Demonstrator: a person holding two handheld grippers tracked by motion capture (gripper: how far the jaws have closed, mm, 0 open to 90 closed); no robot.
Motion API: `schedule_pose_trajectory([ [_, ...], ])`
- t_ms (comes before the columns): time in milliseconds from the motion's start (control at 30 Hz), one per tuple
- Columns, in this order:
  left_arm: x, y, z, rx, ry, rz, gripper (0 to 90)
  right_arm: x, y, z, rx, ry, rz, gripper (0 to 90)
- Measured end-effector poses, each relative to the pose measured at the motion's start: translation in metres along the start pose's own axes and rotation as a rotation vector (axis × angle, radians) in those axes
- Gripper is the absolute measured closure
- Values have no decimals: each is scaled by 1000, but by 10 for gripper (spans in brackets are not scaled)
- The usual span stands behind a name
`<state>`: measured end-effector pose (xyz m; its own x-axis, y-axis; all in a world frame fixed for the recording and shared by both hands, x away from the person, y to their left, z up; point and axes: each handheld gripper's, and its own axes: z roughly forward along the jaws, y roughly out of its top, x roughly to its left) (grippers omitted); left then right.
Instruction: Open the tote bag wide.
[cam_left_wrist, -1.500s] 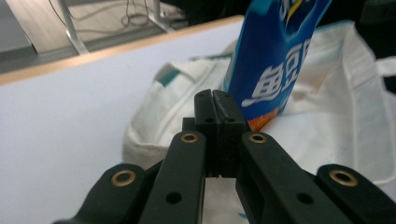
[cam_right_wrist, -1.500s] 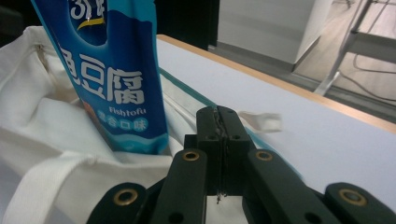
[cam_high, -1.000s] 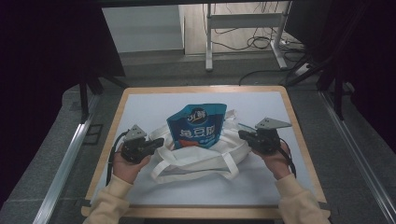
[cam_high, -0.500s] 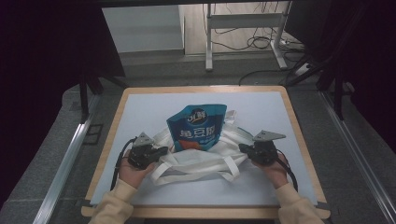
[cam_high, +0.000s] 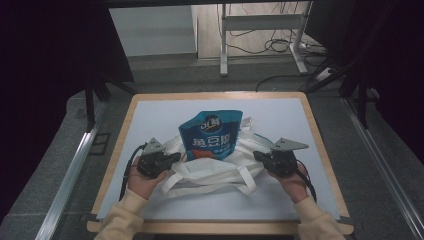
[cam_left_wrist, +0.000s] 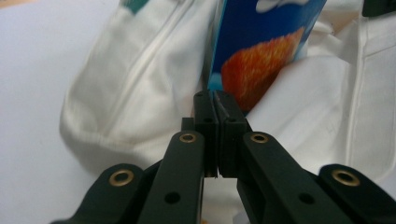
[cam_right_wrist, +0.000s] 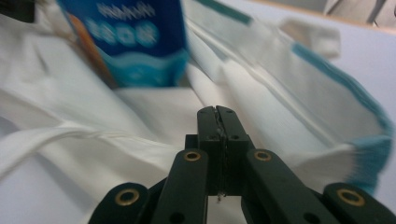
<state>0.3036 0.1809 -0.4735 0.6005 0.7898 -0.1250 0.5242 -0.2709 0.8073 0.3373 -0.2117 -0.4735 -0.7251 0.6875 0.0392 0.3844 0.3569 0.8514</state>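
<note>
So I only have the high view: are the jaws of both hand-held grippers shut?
Observer: The left hand-held gripper has its jaws pressed together, right at the white bag's opening edge.
Operator: And the right one?
Observer: The right hand-held gripper is shut too, against the bag's cloth; whether it pinches any, I cannot tell.
Operator: What's printed low on the blue pouch?
Observer: The blue pouch shows an orange, crumbly food picture.

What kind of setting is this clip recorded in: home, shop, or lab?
Most likely a lab or recording workspace. A wood-edged table with a pale mat sits between dark curtains, loose cables trail over the bare floor behind, and metal rails flank the table.
</note>
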Motion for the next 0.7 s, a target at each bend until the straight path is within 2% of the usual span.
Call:
schedule_pose_trajectory([
  [33,0,5,4,4,2,2,882,3,2,0,-4,8,-6,884],
  [167,3,8,14,28,16,-6,885,14,5,2,-1,34,-25,884],
  [333,12,8,28,68,44,-22,888,27,2,11,44,71,-57,885],
  [467,19,11,40,79,54,-49,890,31,-9,13,95,90,-62,886],
  [500,21,12,46,82,58,-70,890,32,-13,13,104,93,-61,886],
  [600,24,12,50,84,62,-82,890,34,-20,13,129,97,-70,887],
  [633,27,12,54,77,61,-108,890,36,-27,13,149,106,-79,887],
  [700,28,12,55,76,59,-114,891,38,-34,14,168,109,-78,888],
])
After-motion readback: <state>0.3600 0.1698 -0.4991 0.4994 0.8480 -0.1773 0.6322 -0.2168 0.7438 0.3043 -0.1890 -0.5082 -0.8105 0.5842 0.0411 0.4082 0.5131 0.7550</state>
